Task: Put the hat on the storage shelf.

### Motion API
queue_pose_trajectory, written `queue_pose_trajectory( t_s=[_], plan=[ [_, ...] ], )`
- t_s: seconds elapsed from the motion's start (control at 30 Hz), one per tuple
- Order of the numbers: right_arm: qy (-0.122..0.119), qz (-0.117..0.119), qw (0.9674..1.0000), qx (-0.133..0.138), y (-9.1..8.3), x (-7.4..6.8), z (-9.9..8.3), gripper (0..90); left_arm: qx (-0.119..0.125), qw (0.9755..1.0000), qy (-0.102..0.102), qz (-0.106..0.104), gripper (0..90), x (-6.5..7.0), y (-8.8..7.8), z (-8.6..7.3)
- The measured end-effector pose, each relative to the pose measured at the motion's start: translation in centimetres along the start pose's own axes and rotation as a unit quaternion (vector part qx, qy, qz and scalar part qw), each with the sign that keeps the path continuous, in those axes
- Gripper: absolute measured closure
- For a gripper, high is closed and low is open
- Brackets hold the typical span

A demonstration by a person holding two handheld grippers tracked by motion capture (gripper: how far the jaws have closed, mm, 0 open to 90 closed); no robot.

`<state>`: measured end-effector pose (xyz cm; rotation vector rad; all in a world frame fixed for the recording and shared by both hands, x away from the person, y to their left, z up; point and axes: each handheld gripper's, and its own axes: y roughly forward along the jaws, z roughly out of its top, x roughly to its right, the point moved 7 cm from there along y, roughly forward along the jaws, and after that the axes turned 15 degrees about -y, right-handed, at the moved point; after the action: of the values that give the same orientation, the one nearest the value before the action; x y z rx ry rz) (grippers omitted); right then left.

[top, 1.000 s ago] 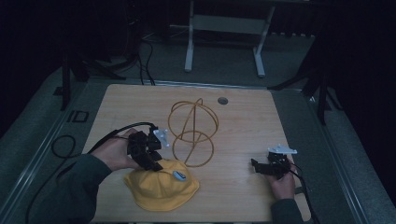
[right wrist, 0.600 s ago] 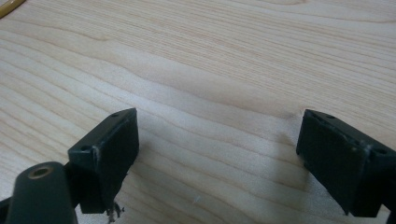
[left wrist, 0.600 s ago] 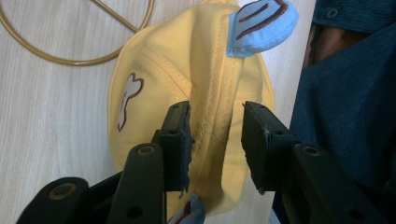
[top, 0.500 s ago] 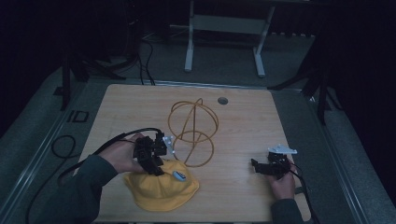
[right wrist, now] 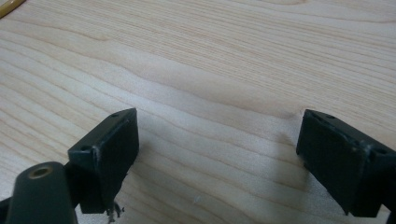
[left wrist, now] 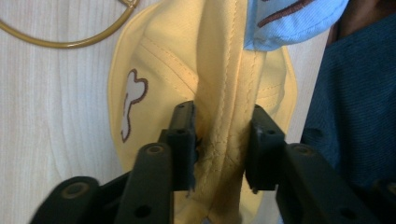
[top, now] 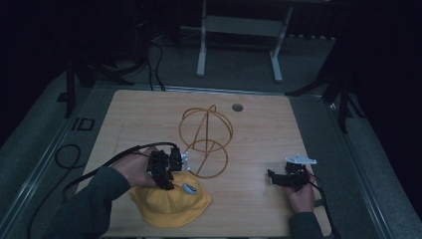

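Note:
A yellow hat (top: 169, 205) lies at the table's front left, with a white patch and a light blue part (left wrist: 289, 18). My left gripper (top: 168, 182) points down into its crown. Its jaws have just been closing, and a raised fold of the yellow hat (left wrist: 154, 60) is pinched between the pads of the left gripper (left wrist: 222, 140). A gold wire frame (top: 206, 134) stands just behind the hat, and its ring (left wrist: 60, 42) lies on the wood. My right gripper (top: 272, 177) rests at the front right, open over bare wood with nothing in the right gripper (right wrist: 217, 154).
A round grommet (top: 237, 107) sits near the table's far edge. A black cable (top: 64, 155) loops off the left side of the table. A metal stand (top: 239, 30) is on the floor behind. A dark blue sleeve (left wrist: 355, 93) is close to the hat.
My left gripper has come down onto the hat and its jaws have narrowed around a fold of fabric. The right gripper has stayed where it was.

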<state>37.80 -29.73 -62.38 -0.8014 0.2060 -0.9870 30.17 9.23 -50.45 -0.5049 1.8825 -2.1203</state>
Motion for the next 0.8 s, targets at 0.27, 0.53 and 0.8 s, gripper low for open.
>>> queue_pose_trajectory(
  t_s=[0.27,0.53,0.8],
  plan=[
    [0.0,0.0,1.0,0.0,0.0,0.0,0.0,13.0,-0.001,0.9999,0.001,0.017,77.8,-0.3,-0.3,-0.4],
    [0.0,0.0,1.0,0.0,0.0,0.0,0.0,13.0,0.014,0.9996,-0.01,0.024,79.0,-0.9,-1.3,-0.7],
    [0.0,0.0,1.0,0.0,0.0,0.0,0.0,13.0,0.029,0.9986,-0.025,0.036,78.6,-1.6,-2.3,-1.1]
  ],
)
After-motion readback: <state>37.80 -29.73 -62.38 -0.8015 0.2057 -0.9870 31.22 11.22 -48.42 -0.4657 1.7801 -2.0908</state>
